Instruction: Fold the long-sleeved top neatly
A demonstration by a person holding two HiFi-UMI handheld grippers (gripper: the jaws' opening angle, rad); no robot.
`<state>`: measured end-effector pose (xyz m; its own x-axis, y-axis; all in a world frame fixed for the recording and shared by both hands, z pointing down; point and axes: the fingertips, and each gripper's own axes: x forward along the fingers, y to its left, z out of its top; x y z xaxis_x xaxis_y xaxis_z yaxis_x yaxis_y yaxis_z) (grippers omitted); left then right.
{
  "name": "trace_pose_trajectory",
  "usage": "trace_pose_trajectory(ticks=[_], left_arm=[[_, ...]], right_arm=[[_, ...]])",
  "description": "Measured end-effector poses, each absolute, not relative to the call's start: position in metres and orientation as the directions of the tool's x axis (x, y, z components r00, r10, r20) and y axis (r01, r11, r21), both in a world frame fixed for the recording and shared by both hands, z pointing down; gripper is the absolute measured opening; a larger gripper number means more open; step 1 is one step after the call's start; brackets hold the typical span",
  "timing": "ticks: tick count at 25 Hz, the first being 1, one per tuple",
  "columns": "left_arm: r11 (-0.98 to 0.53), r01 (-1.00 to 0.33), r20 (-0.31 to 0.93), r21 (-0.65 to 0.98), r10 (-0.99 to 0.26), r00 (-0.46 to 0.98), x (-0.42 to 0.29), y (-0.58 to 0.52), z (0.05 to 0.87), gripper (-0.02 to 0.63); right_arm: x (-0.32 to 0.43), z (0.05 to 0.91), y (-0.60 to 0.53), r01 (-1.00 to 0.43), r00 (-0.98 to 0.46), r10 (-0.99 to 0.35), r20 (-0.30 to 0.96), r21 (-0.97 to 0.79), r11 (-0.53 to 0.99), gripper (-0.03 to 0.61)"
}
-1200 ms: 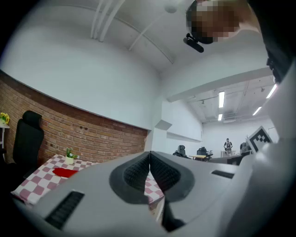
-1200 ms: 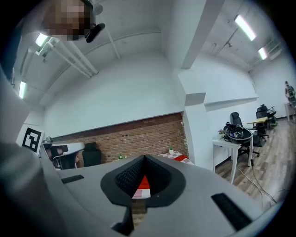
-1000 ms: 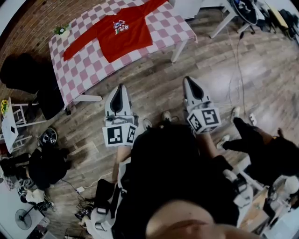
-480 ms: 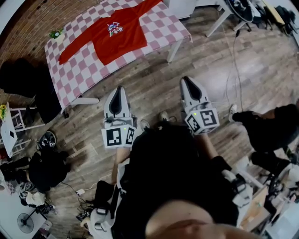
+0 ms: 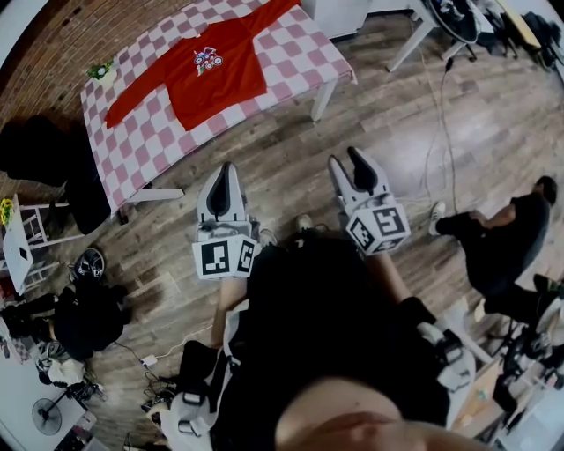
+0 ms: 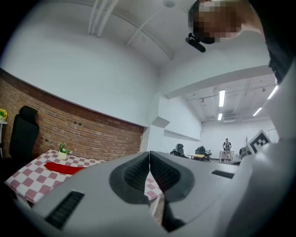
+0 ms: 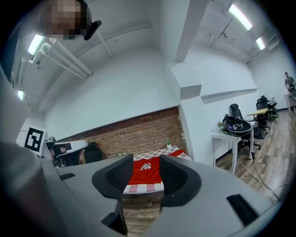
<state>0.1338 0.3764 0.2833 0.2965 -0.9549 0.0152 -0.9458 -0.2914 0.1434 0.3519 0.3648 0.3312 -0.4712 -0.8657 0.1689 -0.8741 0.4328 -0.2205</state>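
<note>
A red long-sleeved top (image 5: 211,75) with a printed chest motif lies spread flat on a table with a pink-and-white checked cloth (image 5: 145,132), sleeves stretched out to either side. Both grippers hang over the wooden floor, well short of the table. My left gripper (image 5: 223,169) is shut, its jaws meeting with nothing between them (image 6: 149,173). My right gripper (image 5: 348,160) has just been opening; its jaws stand apart and empty. Through that gap the right gripper view shows the red top (image 7: 147,171) far off on the table.
A black office chair (image 5: 40,141) stands left of the table, with a small potted plant (image 5: 99,70) on the table's far corner. A person's legs (image 5: 493,233) are at the right. Bags and cables (image 5: 84,308) clutter the floor at lower left. White desks (image 5: 423,22) stand at the top right.
The right gripper's jaws have opened from shut. The table and top have shifted left and up in the head view. The person at right has moved their legs.
</note>
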Motion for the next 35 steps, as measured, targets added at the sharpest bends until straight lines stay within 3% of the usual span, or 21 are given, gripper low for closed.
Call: trace_pose_trajectory(ticks=[17, 35], left_arm=[[-0.25, -0.957, 0.053, 0.147, -0.964, 0.26, 0.16, 0.311, 0.298, 0.008], [-0.392, -0.907, 0.029, 0.155, -0.916, 0.401, 0.098, 0.069, 0.297, 0.008]], right_arm=[[0.374, 0.345, 0.283, -0.852, -0.505, -0.844, 0.18, -0.258, 0.455, 0.156], [0.306, 0.332, 0.061, -0.898, -0.413, -0.892, 0.184, -0.242, 0.366, 0.156]])
